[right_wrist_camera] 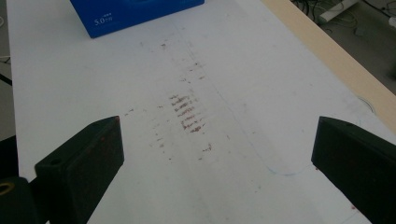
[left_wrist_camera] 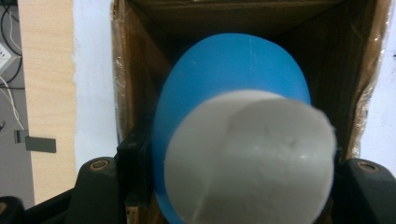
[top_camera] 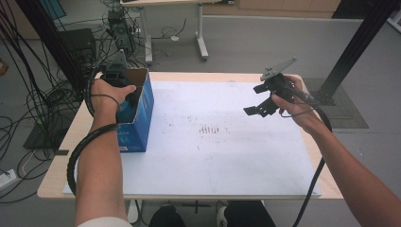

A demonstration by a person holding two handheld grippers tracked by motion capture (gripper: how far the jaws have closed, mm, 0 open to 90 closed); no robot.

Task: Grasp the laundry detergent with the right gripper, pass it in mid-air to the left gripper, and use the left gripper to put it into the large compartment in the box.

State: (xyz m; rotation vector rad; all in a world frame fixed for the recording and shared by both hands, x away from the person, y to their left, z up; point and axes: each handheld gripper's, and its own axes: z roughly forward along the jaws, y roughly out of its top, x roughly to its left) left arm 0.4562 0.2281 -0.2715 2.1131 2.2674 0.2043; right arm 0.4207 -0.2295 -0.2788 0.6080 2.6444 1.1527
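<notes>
While inside the blue box, left gripper clamped on a blue-and-white ball; right gripper wide open, empty.

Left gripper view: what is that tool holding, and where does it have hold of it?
The left tool grips a blue bowl-like cup by its sides near the pale open end, inside the cardboard box. The right tool is open, holding nothing.
</notes>
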